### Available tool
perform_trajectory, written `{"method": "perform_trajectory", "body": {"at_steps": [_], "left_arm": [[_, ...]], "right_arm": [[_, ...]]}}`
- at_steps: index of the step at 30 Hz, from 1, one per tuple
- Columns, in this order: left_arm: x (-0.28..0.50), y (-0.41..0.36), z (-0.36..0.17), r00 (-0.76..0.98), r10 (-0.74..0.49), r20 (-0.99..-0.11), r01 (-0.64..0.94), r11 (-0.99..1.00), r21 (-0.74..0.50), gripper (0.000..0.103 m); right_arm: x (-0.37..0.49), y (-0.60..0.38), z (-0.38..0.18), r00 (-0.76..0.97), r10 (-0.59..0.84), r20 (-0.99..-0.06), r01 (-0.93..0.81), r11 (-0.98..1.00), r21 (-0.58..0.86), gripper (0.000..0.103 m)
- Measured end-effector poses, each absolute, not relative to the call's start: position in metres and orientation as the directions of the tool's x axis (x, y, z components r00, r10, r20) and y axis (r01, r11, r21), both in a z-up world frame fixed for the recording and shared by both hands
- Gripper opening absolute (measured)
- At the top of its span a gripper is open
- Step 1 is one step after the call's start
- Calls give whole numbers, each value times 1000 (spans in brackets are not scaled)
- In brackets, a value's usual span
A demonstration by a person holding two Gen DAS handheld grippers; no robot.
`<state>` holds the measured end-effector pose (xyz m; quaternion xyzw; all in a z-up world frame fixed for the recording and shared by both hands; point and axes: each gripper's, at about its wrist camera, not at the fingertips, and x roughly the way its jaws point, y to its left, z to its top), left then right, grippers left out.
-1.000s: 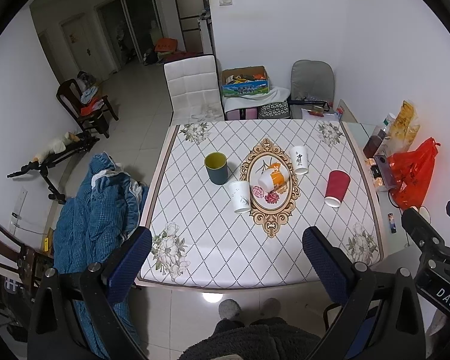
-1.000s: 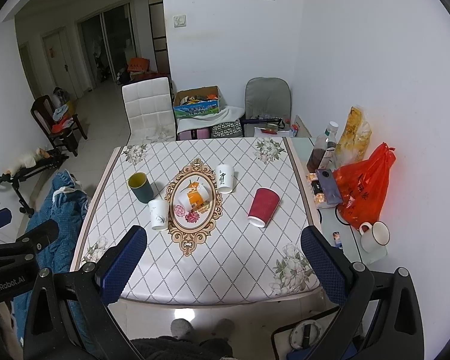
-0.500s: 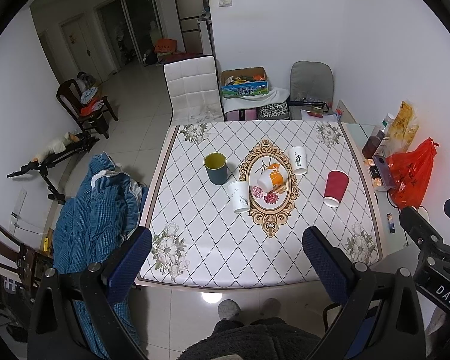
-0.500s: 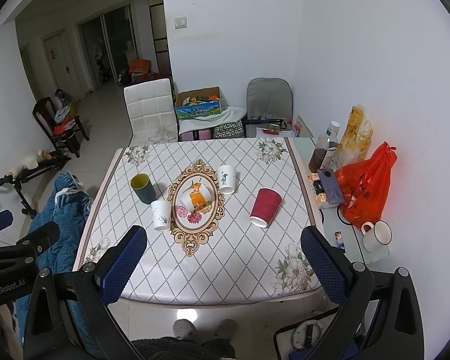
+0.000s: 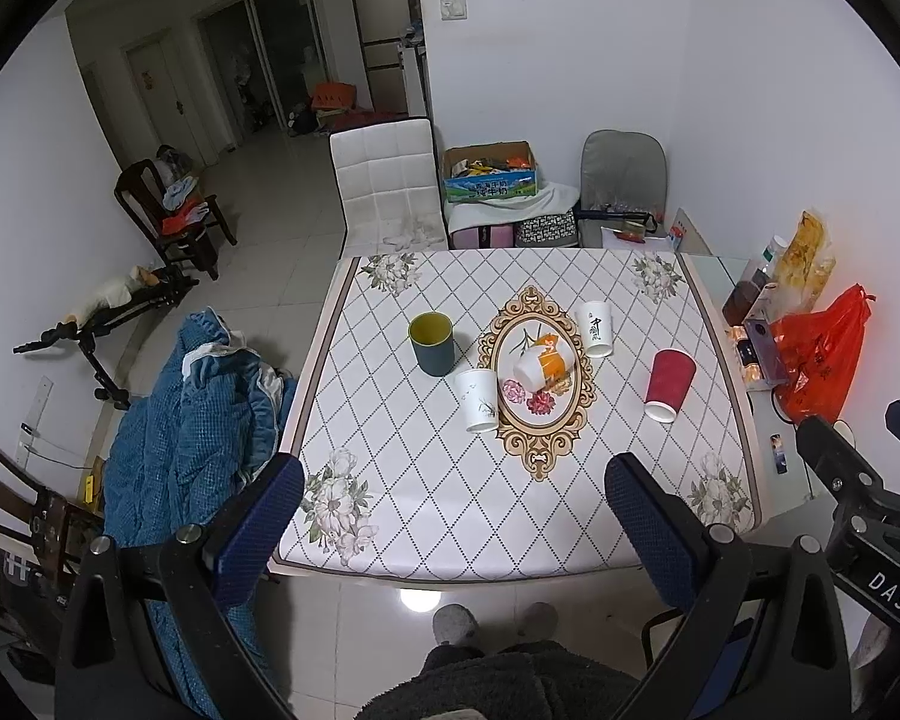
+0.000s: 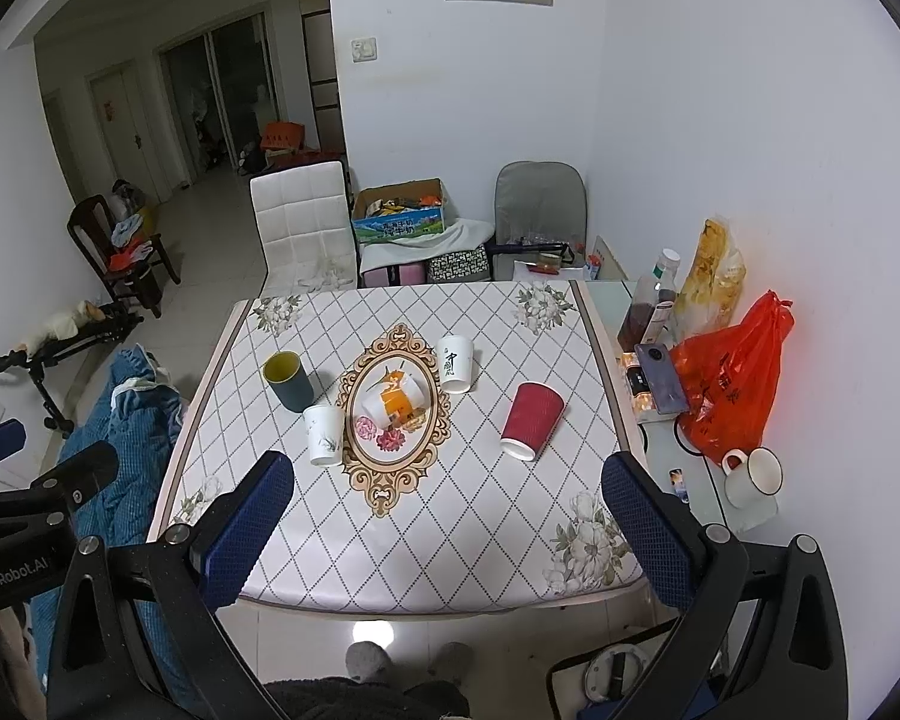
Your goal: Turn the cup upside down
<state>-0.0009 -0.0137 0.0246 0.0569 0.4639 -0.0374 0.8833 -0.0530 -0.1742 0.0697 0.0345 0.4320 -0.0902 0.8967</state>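
Several cups stand on the patterned table (image 5: pixel 426 510). A dark green cup (image 5: pixel 431 343) with a yellow inside stands upright, mouth up. Two white paper cups (image 5: pixel 477 401) (image 5: pixel 596 329) and a red ribbed cup (image 5: pixel 669 384) stand mouth down. An orange-and-white cup (image 5: pixel 541 365) lies on its side in the gold oval. The same cups show in the right wrist view: green (image 6: pixel 288 381), red (image 6: pixel 531 420). My left gripper (image 5: pixel 453 516) and right gripper (image 6: pixel 447 510) are open and empty, held high above the table's near edge.
A white chair (image 5: pixel 387 183) and a grey chair (image 5: pixel 624 180) stand behind the table. A blue quilt (image 5: pixel 180 432) lies on the left. A side shelf at the right holds an orange bag (image 6: pixel 729 381), bottles and a white mug (image 6: pixel 753 474).
Both views have shifted slightly; the table and cups sit a little further off in the frame. No cup has moved and both grippers stay open.
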Motion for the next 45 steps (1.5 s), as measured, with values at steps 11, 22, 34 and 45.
{"method": "perform_trajectory", "body": {"at_steps": [11,22,34,45], "left_arm": [[1,-13,25,571,-13,-821,117,991,66,103],[4,-14,26,567,-19,-823,118,991,59,103],[26,-8,9,549,-17,-835,125,990,62,103],[81,0,-61,471,-16,-882,178,981,78,103]], "right_arm": [[-49,-176,75,618,-129,-776,192,981,-10,103],[-44,-173,73,619,-117,-777,182,983,-3,103],[-29,-165,48,588,-137,-797,215,977,-10,103],[12,-172,-43,418,-223,-881,339,938,-76,103]]}}
